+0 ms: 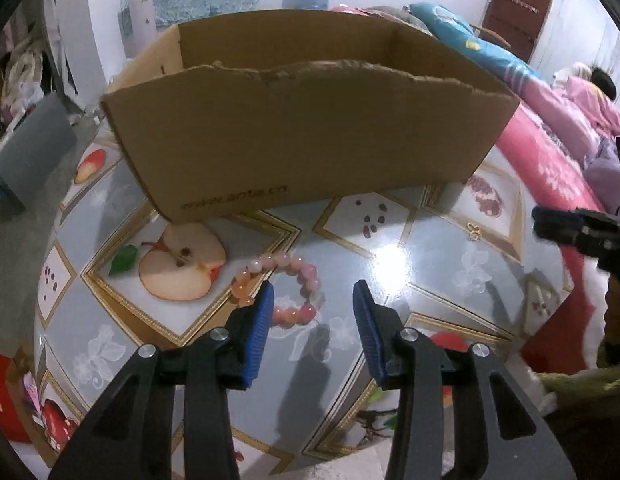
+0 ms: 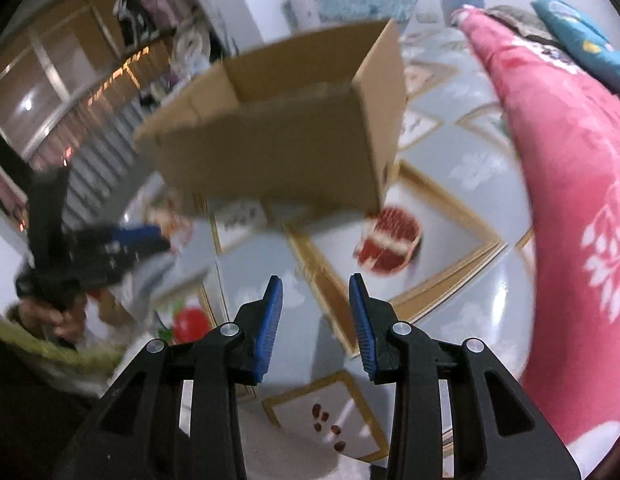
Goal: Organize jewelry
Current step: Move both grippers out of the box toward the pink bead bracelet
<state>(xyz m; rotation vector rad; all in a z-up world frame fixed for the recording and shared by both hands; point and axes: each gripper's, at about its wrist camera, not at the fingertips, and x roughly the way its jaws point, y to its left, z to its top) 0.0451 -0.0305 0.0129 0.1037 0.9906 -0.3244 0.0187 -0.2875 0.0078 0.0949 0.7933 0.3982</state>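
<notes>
The pink bead bracelet (image 1: 280, 290) lies flat on the table (image 1: 410, 248), just in front of the left gripper (image 1: 313, 292). Its blue fingers (image 1: 260, 332) are spread apart and hold nothing; the left finger covers part of the ring of beads. The beads are round, smooth and shiny. Behind them stands a brown cardboard box (image 1: 302, 128) with a torn top edge. The table cover is glossy, with fruit pictures. The right gripper (image 2: 316, 286) is spread apart too, empty, above the table.

bead bracelet (image 1: 279, 290) partly hidden behind left finger (image 1: 259, 334); right wrist view motion-blurred; cardboard box (image 1: 302, 132) interior unseen
</notes>
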